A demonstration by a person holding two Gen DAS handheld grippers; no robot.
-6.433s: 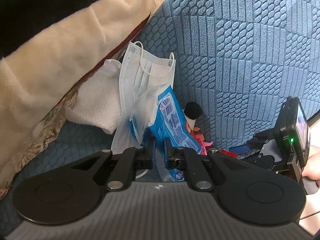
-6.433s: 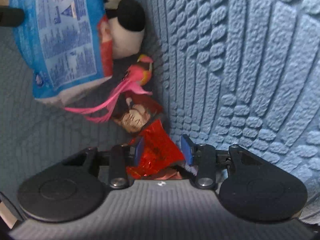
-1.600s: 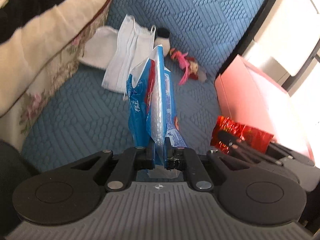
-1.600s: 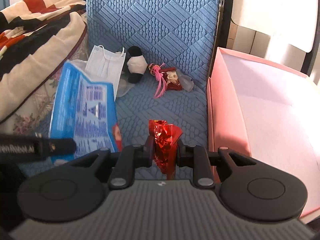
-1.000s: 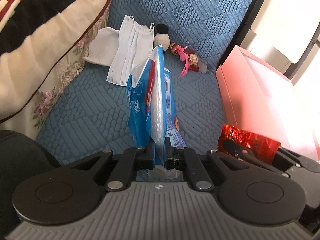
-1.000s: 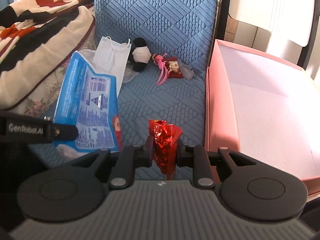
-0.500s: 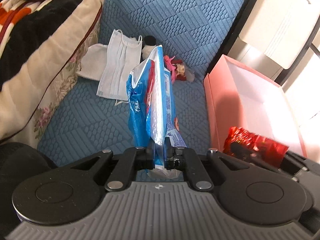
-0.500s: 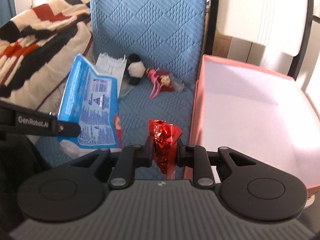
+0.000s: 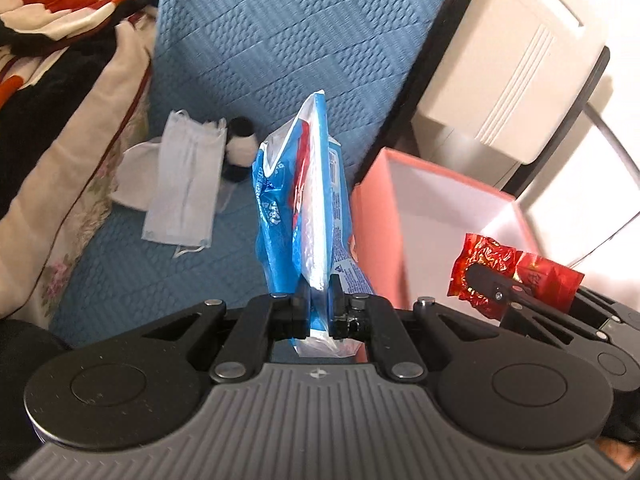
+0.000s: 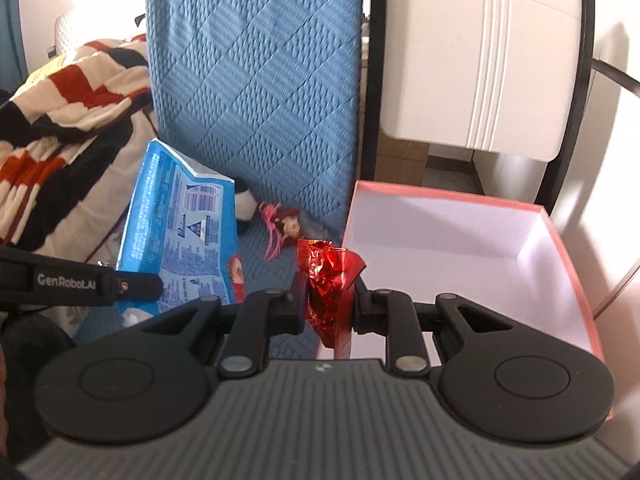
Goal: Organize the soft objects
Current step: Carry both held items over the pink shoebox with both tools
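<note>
Covering seat: blue quilted cushion (image 9: 280, 40); striped blanket (image 10: 68, 92) beside.

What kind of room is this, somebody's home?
Probably a home living area: a blue quilted sofa seat, a striped blanket heaped at one end, and a face mask and small panda plush toy lying on it.

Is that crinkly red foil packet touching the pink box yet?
Cannot tell. In the right wrist view the crinkly red foil packet overlaps the pink box rim, but no contact or gap shows.
</note>
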